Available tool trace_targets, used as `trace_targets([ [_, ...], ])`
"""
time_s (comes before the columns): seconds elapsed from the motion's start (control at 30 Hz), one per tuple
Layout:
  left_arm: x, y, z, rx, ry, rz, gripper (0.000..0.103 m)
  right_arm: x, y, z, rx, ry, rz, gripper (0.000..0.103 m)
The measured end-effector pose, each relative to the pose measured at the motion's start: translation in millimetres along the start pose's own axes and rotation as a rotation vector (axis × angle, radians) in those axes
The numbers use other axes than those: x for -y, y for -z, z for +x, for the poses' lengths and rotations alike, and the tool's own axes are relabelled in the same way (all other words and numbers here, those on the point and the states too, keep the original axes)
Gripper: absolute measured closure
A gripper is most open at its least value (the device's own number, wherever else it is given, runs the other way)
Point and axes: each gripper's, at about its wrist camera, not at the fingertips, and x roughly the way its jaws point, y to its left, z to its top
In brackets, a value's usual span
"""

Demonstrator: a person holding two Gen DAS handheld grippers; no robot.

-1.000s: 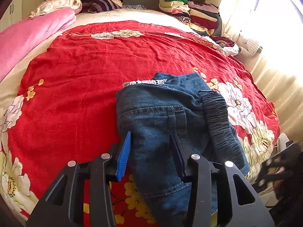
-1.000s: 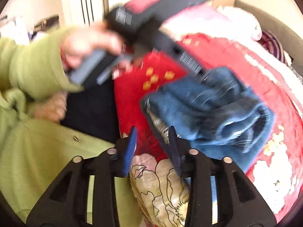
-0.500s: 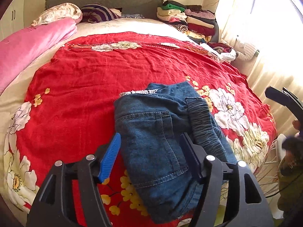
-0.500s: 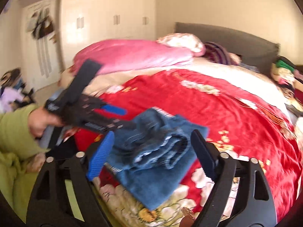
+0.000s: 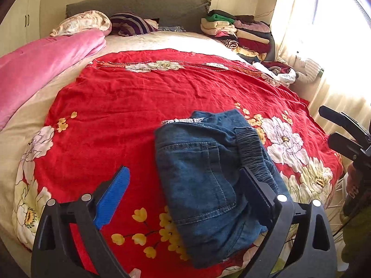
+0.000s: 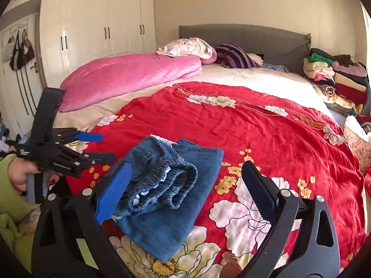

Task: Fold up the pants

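A wide bed (image 5: 34, 106) is seen, its cream sheet covered over most of its near part by a red floral bedspread (image 5: 129, 106). A rolled pink quilt (image 5: 34, 67) is laid along the far left side, and a stack of folded clothes (image 5: 241, 32) is piled at the far right corner, by the grey headboard (image 5: 139, 2). White wardrobes (image 6: 92, 23) are seen against the left wall in the right wrist view.

The folded denim pants (image 5: 204, 176) are laid on the bedspread close to the near edge of the bed, the elastic waistband (image 6: 171, 183) turned toward the right side.

The left tool (image 5: 185, 185) is held just above the near end of the pants; its jaws have just been opening and are spread wide, with the denim seen between them but not pressed by either pad. The right tool (image 6: 185, 185) is likewise spread wide after just opening, and nothing is gripped by it. A hand (image 6: 20, 173) in a green sleeve (image 6: 7, 180) is seen on the left tool's grip.
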Motion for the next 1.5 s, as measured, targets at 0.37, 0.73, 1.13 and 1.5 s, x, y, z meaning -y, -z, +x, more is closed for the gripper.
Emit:
trace_targets([
  [0.37, -15.2, 11.1, 25.9, -0.058, -0.018, -0.048, 0.009, 19.7, 20.0, 50.1, -0.150, 0.021, 0.148, 0.022],
  [0.73, -21.5, 22.1, 44.0, -0.108, 0.057, -0.123, 0.009, 31.0, 37.3, 71.1, -0.239, -0.035, 0.274, 0.037],
  [1.13, -17.6, 24.8, 60.6, -0.121, 0.094, -0.145, 0.016, 34.2, 51.3, 111.0, -0.344, -0.162, 0.364, 0.045],
  [1.5, 6.2, 19.4, 67.9, -0.111, 0.105, -0.078, 0.054, 26.7, 53.0, 118.1, -0.311, -0.192, 0.310, 0.059],
])
